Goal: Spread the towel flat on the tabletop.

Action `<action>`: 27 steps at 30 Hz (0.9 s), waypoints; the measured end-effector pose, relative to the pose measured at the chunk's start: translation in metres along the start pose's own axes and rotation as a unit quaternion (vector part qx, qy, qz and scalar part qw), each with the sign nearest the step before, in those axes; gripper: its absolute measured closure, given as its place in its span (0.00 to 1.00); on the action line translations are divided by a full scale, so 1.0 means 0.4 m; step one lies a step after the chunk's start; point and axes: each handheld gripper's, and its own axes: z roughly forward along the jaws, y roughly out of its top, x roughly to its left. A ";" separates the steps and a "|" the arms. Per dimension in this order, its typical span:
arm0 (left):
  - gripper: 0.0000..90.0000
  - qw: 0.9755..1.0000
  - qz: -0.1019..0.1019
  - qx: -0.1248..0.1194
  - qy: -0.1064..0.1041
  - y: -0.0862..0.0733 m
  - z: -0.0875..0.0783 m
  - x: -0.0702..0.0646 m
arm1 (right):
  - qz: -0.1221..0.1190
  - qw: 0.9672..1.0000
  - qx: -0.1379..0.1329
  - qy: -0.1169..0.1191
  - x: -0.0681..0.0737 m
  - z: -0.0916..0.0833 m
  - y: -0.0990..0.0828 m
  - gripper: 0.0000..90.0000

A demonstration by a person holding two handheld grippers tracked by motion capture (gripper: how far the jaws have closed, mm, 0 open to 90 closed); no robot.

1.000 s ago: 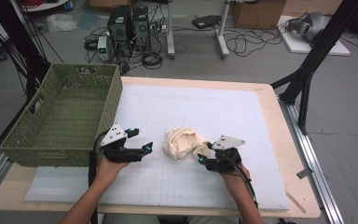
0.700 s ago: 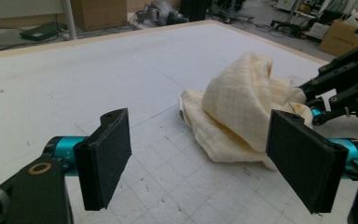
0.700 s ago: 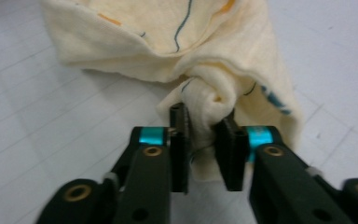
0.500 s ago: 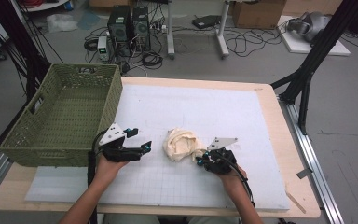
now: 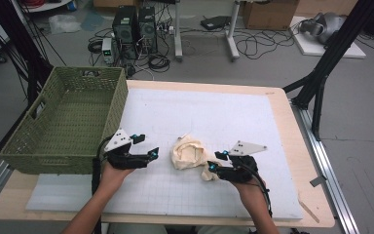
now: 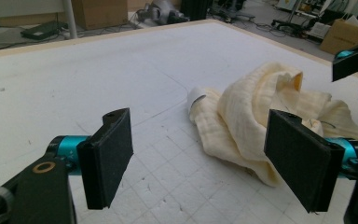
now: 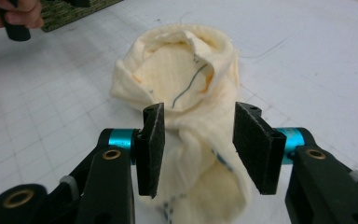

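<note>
Right gripper [image 7: 198,149] fingers just opened, cloth [image 7: 186,93] loose between them; left gripper [image 6: 200,158] fingers wide apart beside cloth on worktop [image 5: 233,117].

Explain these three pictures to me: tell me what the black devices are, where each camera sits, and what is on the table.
A person holds a handheld two-jaw claw in each hand. The high view looks down on the table: left claw, right claw, a crumpled cream cloth between them, and a green woven basket at the left edge. The other two pictures come from cameras riding on each claw. The left claw is open, short of the cloth. The right claw has just been reopening; the cloth hangs between its jaws, pads not pressing.
</note>
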 end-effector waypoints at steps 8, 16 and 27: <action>0.27 1.000 -0.001 0.001 -0.003 -0.001 0.002 -0.001 | 0.006 0.999 0.029 -0.016 -0.001 0.113 0.035 0.70; 0.33 1.000 0.006 0.008 -0.016 -0.002 0.009 -0.006 | -0.021 0.997 0.033 -0.066 -0.057 0.101 0.094 0.96; 0.39 0.999 0.019 0.023 -0.029 -0.007 0.024 -0.022 | 0.016 0.979 0.082 -0.184 -0.180 0.095 0.086 0.93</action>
